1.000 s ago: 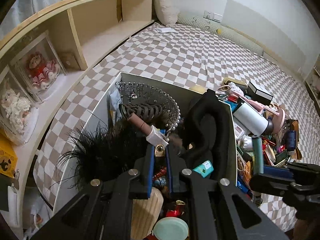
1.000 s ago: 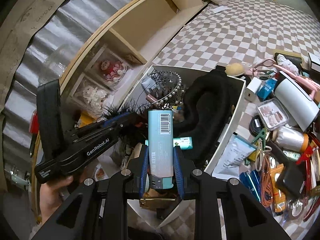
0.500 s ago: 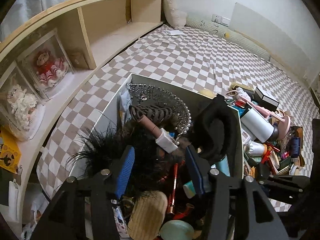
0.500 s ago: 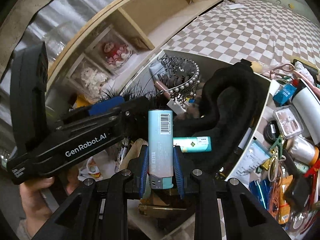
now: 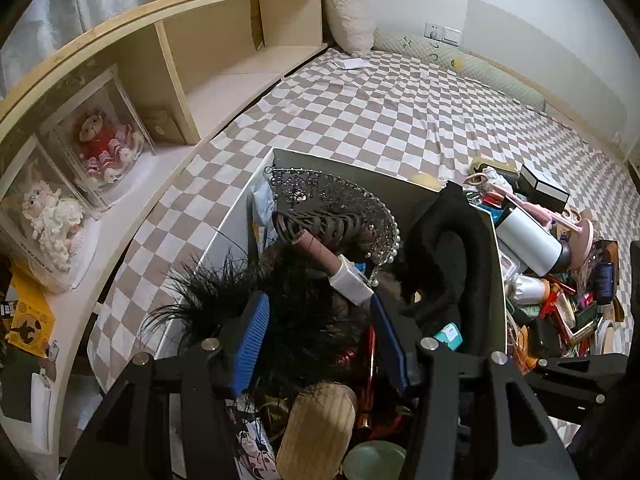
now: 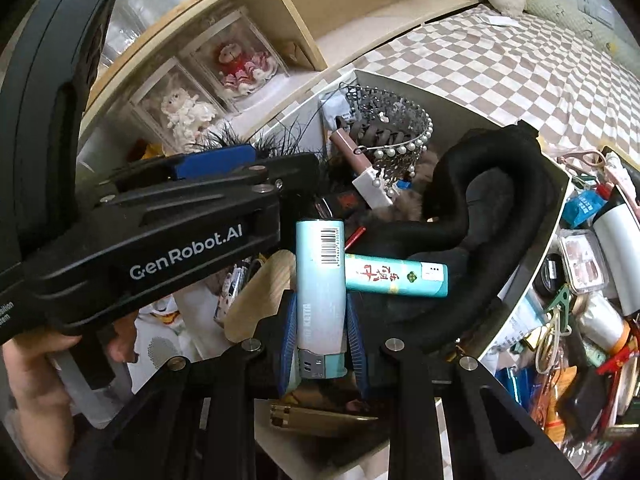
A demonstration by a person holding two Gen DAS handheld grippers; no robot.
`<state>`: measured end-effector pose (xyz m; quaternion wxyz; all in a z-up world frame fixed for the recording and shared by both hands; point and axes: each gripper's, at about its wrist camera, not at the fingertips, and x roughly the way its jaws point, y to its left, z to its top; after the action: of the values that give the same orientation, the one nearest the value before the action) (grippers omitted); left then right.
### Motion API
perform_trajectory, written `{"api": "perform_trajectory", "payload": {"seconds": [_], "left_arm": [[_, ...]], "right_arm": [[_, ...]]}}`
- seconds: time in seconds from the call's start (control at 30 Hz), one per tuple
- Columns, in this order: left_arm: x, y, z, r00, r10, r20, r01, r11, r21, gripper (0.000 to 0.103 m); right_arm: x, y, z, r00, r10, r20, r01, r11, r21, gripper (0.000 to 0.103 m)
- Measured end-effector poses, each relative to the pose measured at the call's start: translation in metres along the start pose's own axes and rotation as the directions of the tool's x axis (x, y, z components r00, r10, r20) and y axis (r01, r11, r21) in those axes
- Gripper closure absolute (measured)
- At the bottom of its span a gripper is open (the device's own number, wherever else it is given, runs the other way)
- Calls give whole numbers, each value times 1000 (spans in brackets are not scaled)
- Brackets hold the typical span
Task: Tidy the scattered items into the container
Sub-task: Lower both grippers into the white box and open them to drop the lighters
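Observation:
The container [image 5: 340, 164] is a white box on the checked bedspread, packed with a beaded tiara [image 5: 340, 196], a black padded cushion [image 5: 452, 248], black feathers [image 5: 224, 292] and a pink tube [image 5: 320, 248]. Over the feathers my left gripper [image 5: 320, 332] stands open, with nothing pressed between its blue pads [image 5: 256, 336]. My right gripper [image 6: 322, 328] is shut on a pale blue lighter [image 6: 320, 276] that stands upright above the box's near end. In the box just beyond it lies a teal lighter [image 6: 396, 278]. A hand [image 6: 36, 364] holds the left tool's black housing [image 6: 160, 248] on the left.
A heap of scattered items [image 5: 560, 288] lies right of the box, among them a white cylinder [image 5: 528, 240] and a black box [image 5: 544, 190]. A wooden shelf [image 5: 224, 64] with boxed dolls [image 5: 100, 140] runs along the left. Open bedspread [image 5: 400, 112] stretches beyond the container.
My left gripper's jaws have spread apart and let go of the small gold-capped item they pinched. The right gripper has carried the pale blue lighter in over the box.

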<state>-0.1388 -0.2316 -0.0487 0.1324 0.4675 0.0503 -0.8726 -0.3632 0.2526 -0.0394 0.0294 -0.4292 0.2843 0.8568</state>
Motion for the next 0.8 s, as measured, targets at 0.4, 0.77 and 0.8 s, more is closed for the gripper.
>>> {"api": "perform_trajectory", "payload": {"seconds": [0.4, 0.77, 0.8], "left_arm": [[-2, -2, 0, 1000, -5, 1, 5, 1000, 12, 45], [-4, -21, -3, 999, 10, 36, -12, 998, 69, 3], [-5, -23, -3, 999, 22, 42, -25, 997, 77, 3]], "right_arm": [[-14, -14, -6, 999, -33, 5, 33, 999, 39, 78], [-33, -31, -16, 990, -129, 50, 126, 990, 55, 76], [-36, -33, -16, 989, -139, 55, 136, 989, 62, 64]]}}
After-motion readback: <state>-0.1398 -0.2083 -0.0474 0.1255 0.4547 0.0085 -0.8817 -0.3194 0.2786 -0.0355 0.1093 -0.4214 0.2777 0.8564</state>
